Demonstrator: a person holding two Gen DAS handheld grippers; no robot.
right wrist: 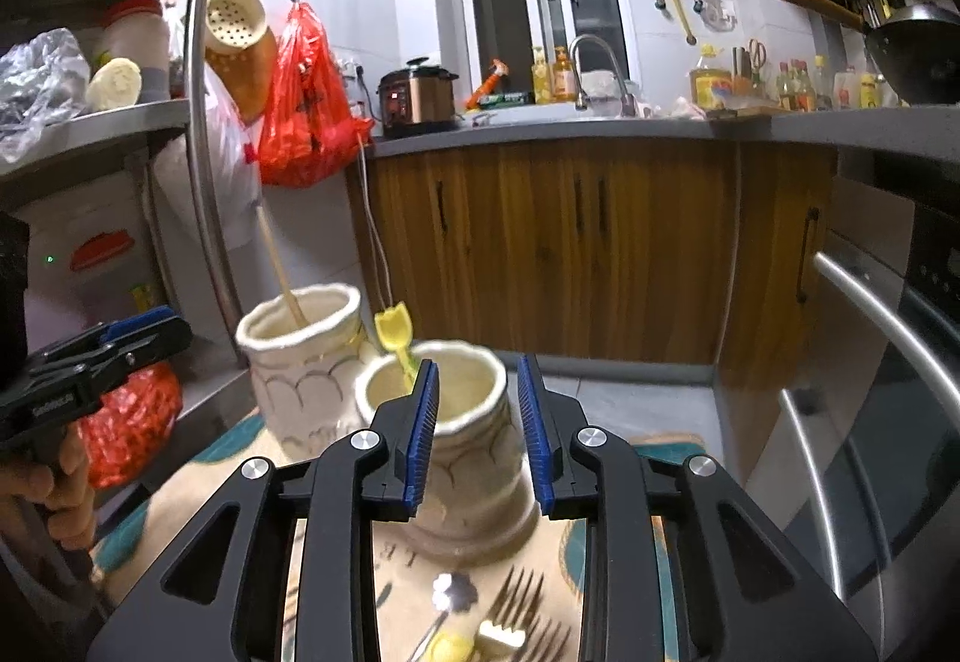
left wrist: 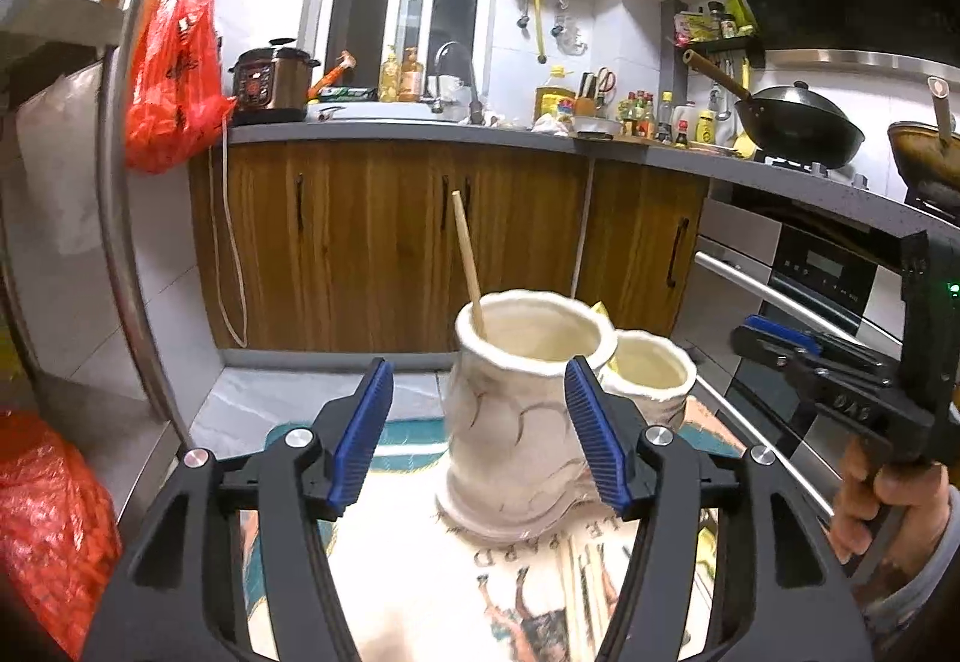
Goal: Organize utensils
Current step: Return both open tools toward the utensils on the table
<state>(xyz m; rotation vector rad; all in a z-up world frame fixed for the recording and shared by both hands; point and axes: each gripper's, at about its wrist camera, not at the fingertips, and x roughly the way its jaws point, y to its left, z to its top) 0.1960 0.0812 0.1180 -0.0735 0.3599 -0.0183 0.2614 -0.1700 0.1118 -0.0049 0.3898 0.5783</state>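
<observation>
Two cream ceramic holders stand on a printed cloth. The taller holder (left wrist: 516, 422) (right wrist: 306, 362) has a wooden chopstick (left wrist: 468, 266) (right wrist: 279, 272) leaning in it. The shorter holder (left wrist: 648, 374) (right wrist: 462, 440) has a yellow-handled utensil (right wrist: 396, 335) in it. My left gripper (left wrist: 480, 434) is open and empty, just in front of the taller holder. My right gripper (right wrist: 477, 434) is open and empty, its fingers on either side of the shorter holder. Forks (right wrist: 528, 620) and a spoon (right wrist: 450, 596) lie on the cloth below the right gripper.
Wooden cabinets (left wrist: 390, 242) and a counter with a sink run along the back. An oven with steel handles (right wrist: 870, 314) is at the right. A steel shelf rack (right wrist: 198, 122) with red bags (right wrist: 306, 104) stands at the left.
</observation>
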